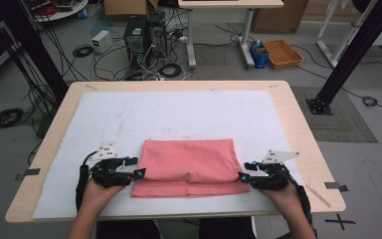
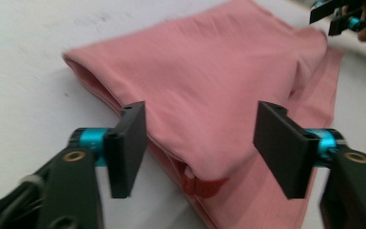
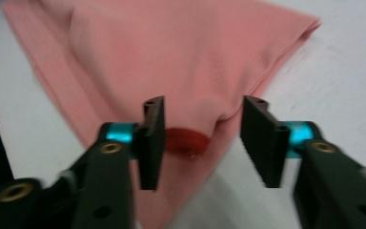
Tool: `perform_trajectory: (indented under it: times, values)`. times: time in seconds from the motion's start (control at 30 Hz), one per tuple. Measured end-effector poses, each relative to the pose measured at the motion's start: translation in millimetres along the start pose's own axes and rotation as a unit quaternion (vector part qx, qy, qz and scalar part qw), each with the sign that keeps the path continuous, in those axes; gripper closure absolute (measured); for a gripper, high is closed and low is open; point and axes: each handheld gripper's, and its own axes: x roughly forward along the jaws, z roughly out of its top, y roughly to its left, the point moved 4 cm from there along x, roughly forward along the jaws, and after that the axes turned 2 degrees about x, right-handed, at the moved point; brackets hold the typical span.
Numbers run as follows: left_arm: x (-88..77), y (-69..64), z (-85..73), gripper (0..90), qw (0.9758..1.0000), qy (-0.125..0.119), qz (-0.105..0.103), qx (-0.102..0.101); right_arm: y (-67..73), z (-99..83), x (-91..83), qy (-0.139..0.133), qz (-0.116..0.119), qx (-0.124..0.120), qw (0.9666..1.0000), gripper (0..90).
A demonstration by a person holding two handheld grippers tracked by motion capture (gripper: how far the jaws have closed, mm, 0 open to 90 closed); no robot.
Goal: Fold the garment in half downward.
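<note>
A folded pink cloth (image 1: 186,167) lies flat on the white mat near the table's front edge. My left gripper (image 1: 138,168) stands at the cloth's left end, jaws open and apart from the fabric. The left gripper view has the pink cloth (image 2: 209,81) spread between and beyond the open jaws, with a darker red hem under the fold. My right gripper (image 1: 244,172) stands at the cloth's right end, open as well. In the right gripper view the cloth (image 3: 171,57) lies ahead of the gripper (image 3: 201,143), a red hem strip just past the jaws.
The white mat (image 1: 179,114) covers most of the wooden table (image 1: 298,134). Behind the table on the floor are computer towers (image 1: 144,35), cables and an orange basket (image 1: 282,53). A black frame post (image 1: 348,55) stands at the right.
</note>
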Motion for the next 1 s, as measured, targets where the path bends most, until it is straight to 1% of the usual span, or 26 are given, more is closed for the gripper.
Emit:
perform_trajectory:
  times: [0.07,0.1,0.13,0.17,0.2,0.23,0.27,0.3,0.37,0.43,0.5,0.53,0.57,0.6,0.63,0.67,0.73,0.77,0.87,0.93,0.97,1.0]
  values:
    - [5.3,-0.6,-3.3,49.5,0.9998,0.019,0.004,-0.005,2.4,-3.7,3.5,0.009,0.008,-0.007,0.9999,68.8]
    - [7.3,-1.4,-4.7,53.5,0.9997,0.025,0.002,-0.004,3.9,-4.5,5.0,0.007,0.009,-0.009,0.9999,72.6]
    - [8.5,-2.6,-5.5,58.2,0.9994,0.034,0.003,0.004,5.4,-4.9,5.3,0.006,0.012,-0.014,0.9998,79.1]
    - [9.1,-4.2,-5.6,63.3,0.9993,0.036,0.004,0.01,7.0,-4.8,5.6,0.002,0.016,-0.021,0.9996,82.5]
    - [8.9,-5.5,-5.3,70.0,0.9993,0.036,0.0,0.014,7.9,-4.5,5.6,-0.002,0.019,-0.027,0.9995,84.0]
    - [8.5,-6.8,-4.6,75.0,0.9993,0.034,-0.002,0.018,8.1,-4.3,5.0,-0.004,0.021,-0.027,0.9994,85.0]
    - [7.7,-7.1,-3.7,78.0,0.9993,0.031,-0.001,0.022,7.4,-3.9,4.0,-0.009,0.021,-0.03,0.9993,85.5]
    - [6.5,-7.1,-2.7,79.6,0.9994,0.027,-0.005,0.021,6.8,-3.6,2.4,-0.013,0.022,-0.032,0.9991,85.6]
    - [3.6,-6.1,-1.0,81.1,0.9997,0.015,-0.007,0.016,6.0,-2.7,-2.0,-0.022,0.026,-0.034,0.9989,85.7]
    - [0.6,-5.9,0.4,82.0,0.9998,0.004,-0.017,0.011,5.8,-2.5,-6.5,-0.027,0.027,-0.034,0.9987,85.7]
    - [-3.8,-6.3,1.9,82.4,0.9995,-0.008,-0.026,0.013,5.3,-2.3,-10.3,-0.032,0.028,-0.037,0.9984,85.7]
    - [-5.7,-7.5,2.5,82.5,0.9993,-0.012,-0.034,0.013,6.0,-2.4,-13.1,-0.036,0.032,-0.036,0.9982,85.7]
    - [-5.7,-7.5,2.5,82.6,0.9993,-0.012,-0.034,0.013,6.0,-2.4,-13.1,-0.036,0.032,-0.036,0.9982,85.7]
    - [-8.0,-9.2,2.8,82.7,0.9988,-0.014,-0.043,0.015,8.2,-3.6,-18.7,-0.04,0.036,-0.036,0.9979,85.7]
    - [-10.7,-11.1,3.0,82.7,0.9984,-0.016,-0.053,0.015,9.0,-3.9,-19.8,-0.043,0.037,-0.036,0.9977,85.7]
    - [-12.2,-12.3,3.0,82.8,0.9981,-0.018,-0.057,0.013,10.5,-4.7,-22.1,-0.046,0.038,-0.035,0.9976,85.7]
    - [-14.7,-14.7,2.6,82.7,0.998,-0.015,-0.059,0.019,12.3,-6.6,-25.5,-0.05,0.04,-0.037,0.9973,85.7]
    - [-15.3,-16.6,1.7,82.7,0.9978,-0.015,-0.062,0.018,13.5,-7.8,-27.1,-0.05,0.042,-0.033,0.9973,85.7]
    - [-15.5,-22.1,-3.1,82.7,0.9974,-0.011,-0.069,0.02,15.5,-10.6,-31.0,-0.05,0.041,-0.032,0.9974,85.7]
    - [-14.7,-24.6,-6.1,82.7,0.9973,-0.011,-0.071,0.015,17.1,-11.6,-32.9,-0.051,0.038,-0.035,0.9973,85.6]
    - [-14.7,-24.8,-7.6,82.7,0.9974,-0.009,-0.07,0.017,18.2,-12.3,-33.4,-0.052,0.039,-0.035,0.9973,85.6]
    - [-14.4,-25.2,-8.8,82.7,0.9975,-0.01,-0.069,0.014,19.3,-13.1,-33.9,-0.052,0.039,-0.035,0.9973,85.6]
